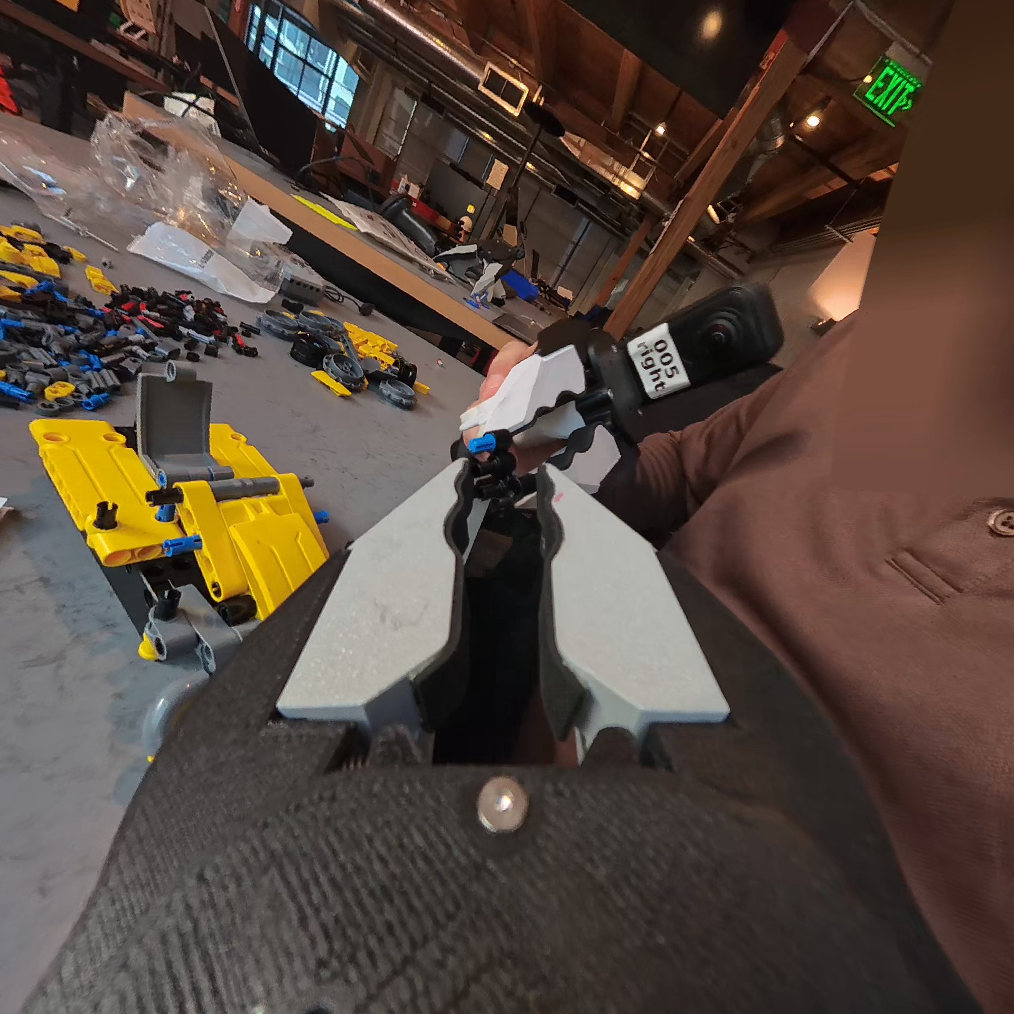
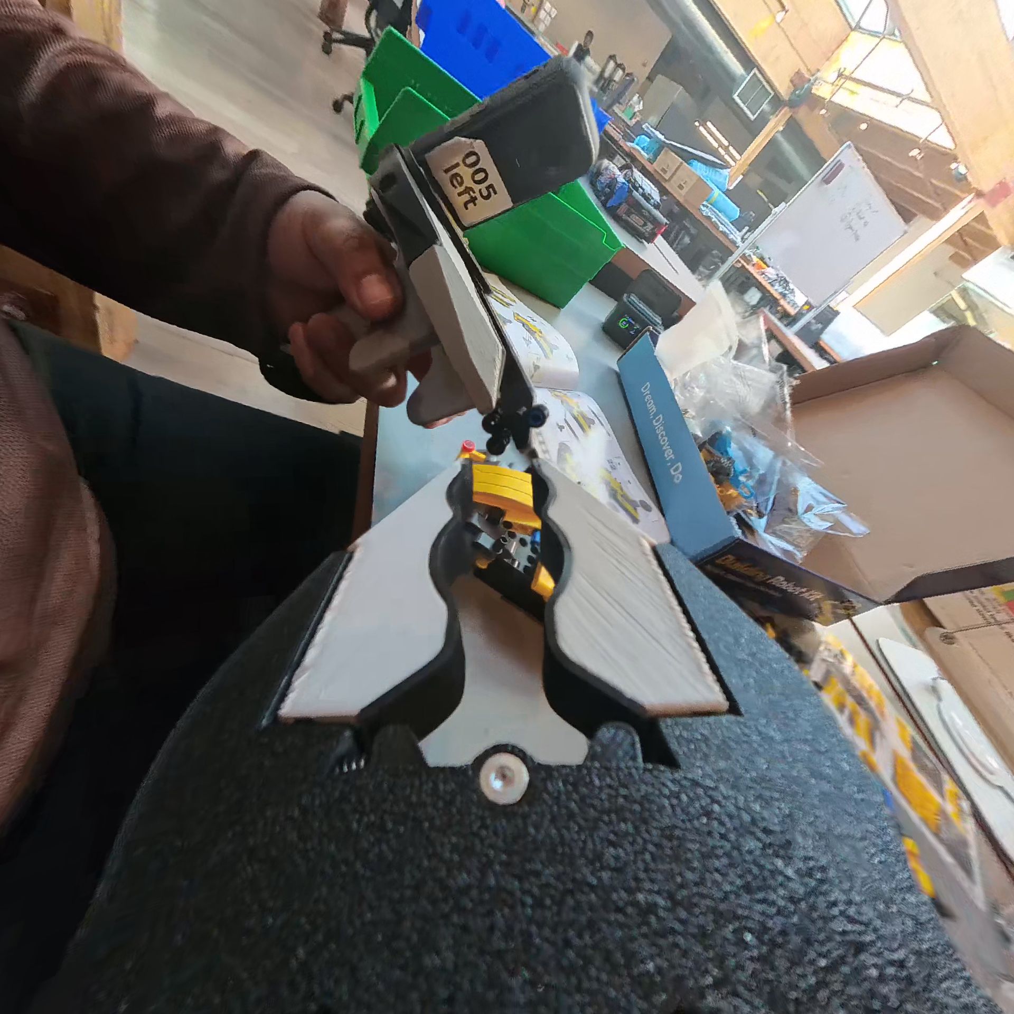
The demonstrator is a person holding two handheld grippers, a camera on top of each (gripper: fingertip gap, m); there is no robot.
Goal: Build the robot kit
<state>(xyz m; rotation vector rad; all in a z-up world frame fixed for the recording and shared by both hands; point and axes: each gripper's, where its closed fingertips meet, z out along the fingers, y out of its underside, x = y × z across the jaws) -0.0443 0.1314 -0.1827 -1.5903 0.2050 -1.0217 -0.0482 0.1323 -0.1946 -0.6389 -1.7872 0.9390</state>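
At the far left a loose pile of black, grey and blue plastic building pieces (image 1: 82, 340) lies spread on the grey counter (image 1: 340, 439). Just right of it lies a part-built yellow plastic assembly (image 1: 181, 510) with a grey hinged flap and blue pins sticking out.

Right of that, lifted clear of the counter, the left gripper (image 1: 502, 480) has its fingers clamped on a small black connector cluster (image 1: 496, 485). A blue pin (image 1: 483, 443) projects from the far end of the cluster. Only the fingertips bear on the cluster, and it is knobbly, so I judge the hold to be shallow. A sideways push on it could twist it in the pads or pop it free, and it would drop among the loose pieces, where it would be hard to find.

Further right the right gripper (image 2: 502, 469) hangs with its fingers apart and nothing between them. Their tips are just short of the blue pin. The yellow assembly seen through the gap appears to lie on the counter beyond. If these fingers close off-centre, they may nip the pin at an angle, lever it out of its hole or knock the cluster askew. The two pairs of tips are also near enough to collide.

An open white instruction booklet (image 2: 598, 455) lies on the counter beneath.
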